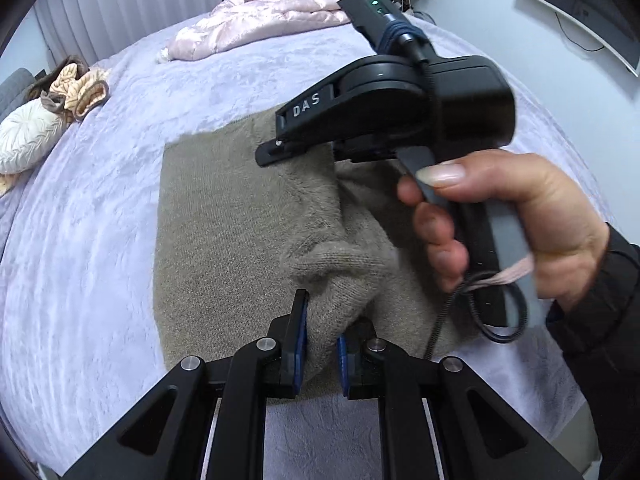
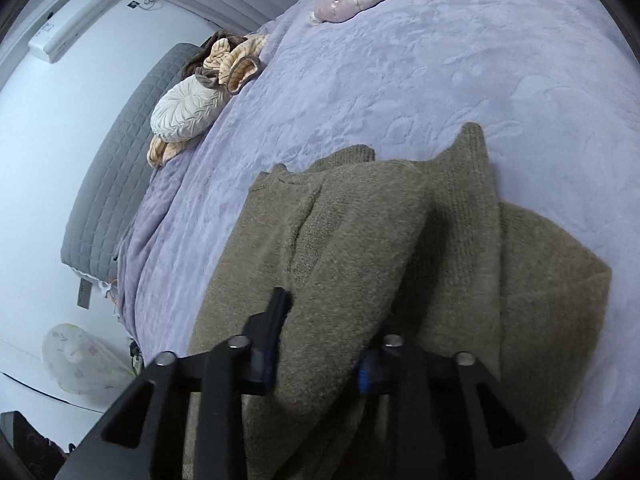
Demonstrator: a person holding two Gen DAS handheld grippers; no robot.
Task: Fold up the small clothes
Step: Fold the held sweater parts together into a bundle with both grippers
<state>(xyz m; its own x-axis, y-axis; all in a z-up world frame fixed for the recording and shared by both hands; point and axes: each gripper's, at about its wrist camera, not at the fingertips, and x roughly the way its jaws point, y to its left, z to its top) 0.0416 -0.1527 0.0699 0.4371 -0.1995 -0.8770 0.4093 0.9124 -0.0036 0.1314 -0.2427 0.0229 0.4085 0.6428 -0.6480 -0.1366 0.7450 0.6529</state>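
A taupe knit sweater [image 1: 224, 216] lies on the lilac bedspread [image 1: 80, 240]. My left gripper [image 1: 322, 332] is shut on a bunched fold of the sweater at its near edge. My right gripper [image 1: 276, 152], held by a hand [image 1: 500, 216], is over the sweater's far part and grips it. In the right wrist view the right gripper [image 2: 320, 344] is shut on a thick fold of the sweater [image 2: 360, 240], lifted off the bedspread [image 2: 400, 60]. A ribbed sleeve [image 2: 476, 184] lies beside that fold.
A pink satin jacket [image 1: 260, 20] lies at the far end of the bed. A cream round cushion [image 1: 24, 136] and peach and brown clothes [image 1: 76, 88] sit at the left edge. A grey headboard [image 2: 116, 176] and a white bag [image 2: 80, 360] are beyond the bed.
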